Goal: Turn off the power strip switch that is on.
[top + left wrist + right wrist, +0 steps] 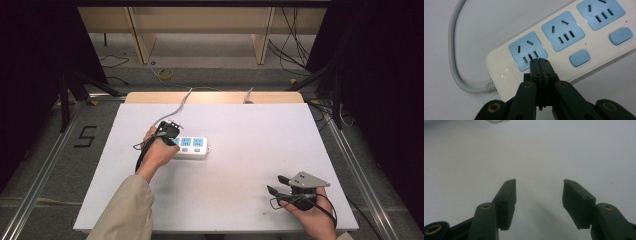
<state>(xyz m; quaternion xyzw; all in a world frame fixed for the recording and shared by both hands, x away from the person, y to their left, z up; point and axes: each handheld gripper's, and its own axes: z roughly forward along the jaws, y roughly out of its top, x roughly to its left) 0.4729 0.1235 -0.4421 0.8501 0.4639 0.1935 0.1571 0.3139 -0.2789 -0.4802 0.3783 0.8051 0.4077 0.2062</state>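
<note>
standing at the near edge of the table (240, 210), white top, person's arms coming in from below. nearest on the right side: the right gripper (277, 184) held low by the right hand (312, 217), grey three-cornered plate on top, black cable looping by the wrist. its jaws are released, spread wide apart; in the right gripper view (539, 192) bare white surface lies between the pads, nothing held. it sits well apart from the power strip.

further in, left of centre: left hand (160, 150), beige sleeve behind it, holding the left gripper (172, 136) tipped down over the power strip (192, 146). in the left gripper view the left gripper (540, 62) is clenched, both pads pressed flat together with nothing between them, the joined tip resting at the lower edge of the end socket (527, 51), the blue one nearest the cord. whether the tip actually touches the face i cannot tell.

the strip is white, lies flat on the table, three blue sockets in a row, two blue switches (580, 58) beside them. its grey cord (455, 62) leaves the end near the gripper, curves away across the table toward the far edge (177, 107).

beyond the table: grey floor, loose cables, wooden panels, dark curtains either side.
</note>
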